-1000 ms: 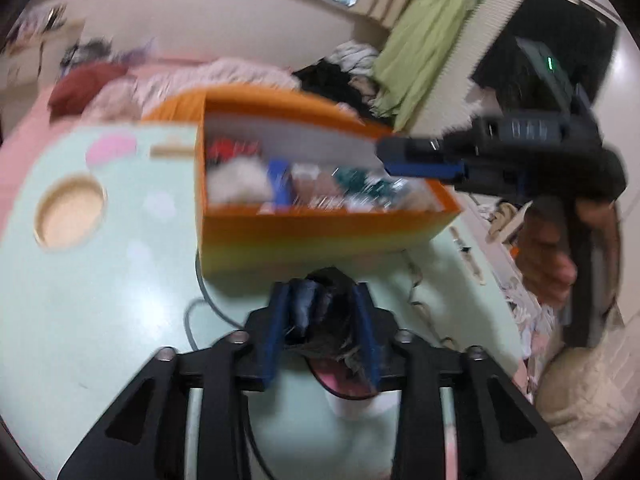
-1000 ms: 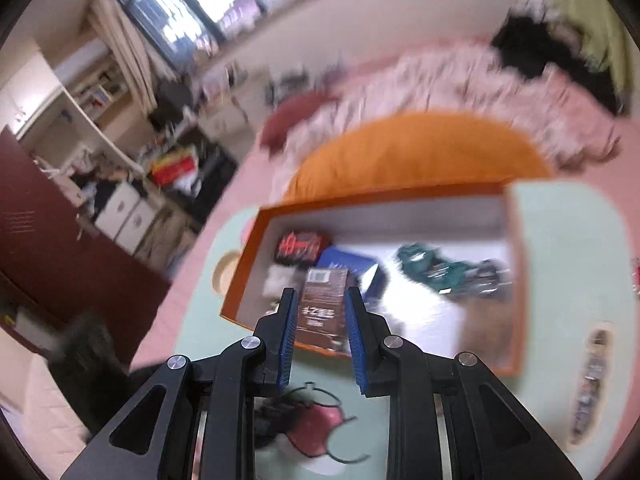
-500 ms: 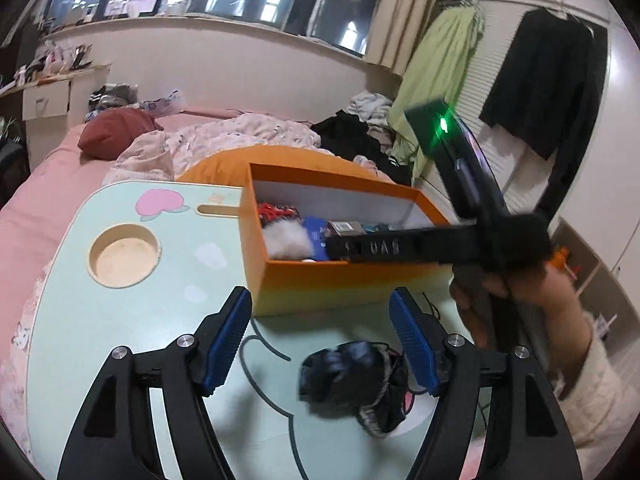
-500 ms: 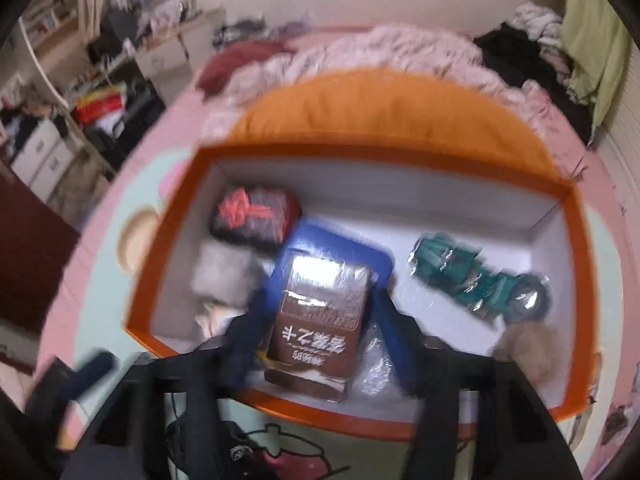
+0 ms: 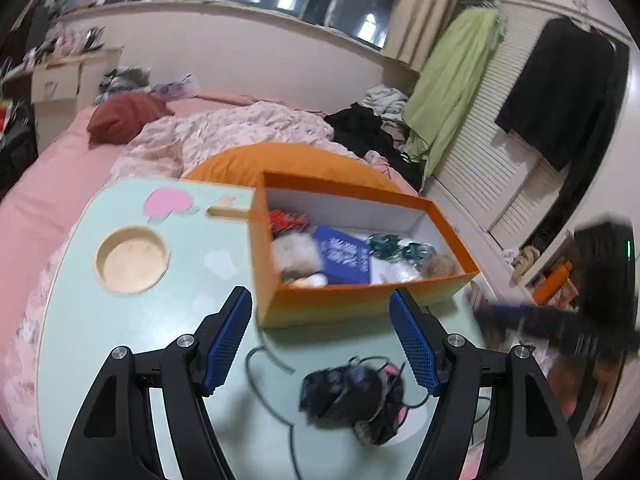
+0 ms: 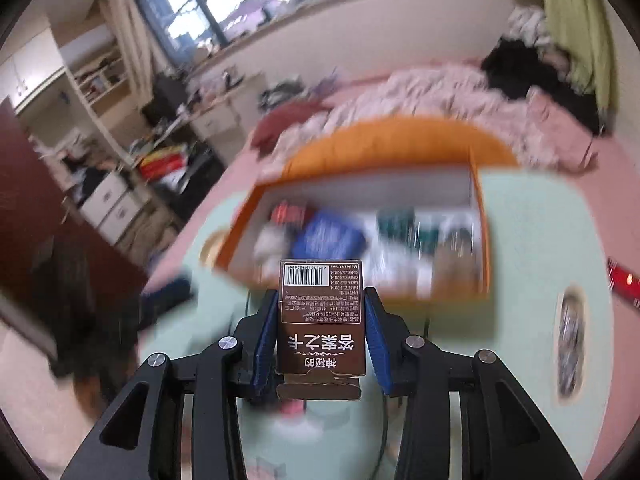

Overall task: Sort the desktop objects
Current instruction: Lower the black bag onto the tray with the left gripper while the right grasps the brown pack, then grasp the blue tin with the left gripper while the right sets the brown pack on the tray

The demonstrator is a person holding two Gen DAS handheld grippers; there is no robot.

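Two wrist views cover the same mint-green counter [image 5: 132, 320] with an orange box [image 5: 360, 304] standing on its far right part.

Left wrist view: the left gripper [image 5: 322, 344] has its fingers [image 5: 228, 336] spread wide with nothing between them. Near the gripper, on the counter, lies a crumpled dark bundle with thin black cords [image 5: 352, 396], just in front of the box's near wall. Inside the box sit a blue booklet [image 5: 344, 260], a red item [image 5: 286, 218] at the far left corner, a pale fluffy item [image 5: 294, 254] and a teal object [image 5: 390, 244]. A round wooden recess [image 5: 132, 260] is set into the counter to the left of the box. At the right edge the right gripper [image 5: 560, 324] appears only as a dark motion-blurred shape.

Right wrist view: the right gripper [image 6: 320, 340] has its fingers [image 6: 266, 340] closed on a brown card box [image 6: 322, 320], barcode end pointing away, printed text upside down. The card box is held above the counter, on the near side of the orange box [image 6: 440, 292]. This grip is not visible from the left wrist view.

Limits: the box contents in the right wrist view are smeared by motion; only blue [image 6: 332, 236] and teal [image 6: 396, 224] patches can be told apart. An oval item [image 6: 570, 348] at the right of the counter is too blurred to identify.
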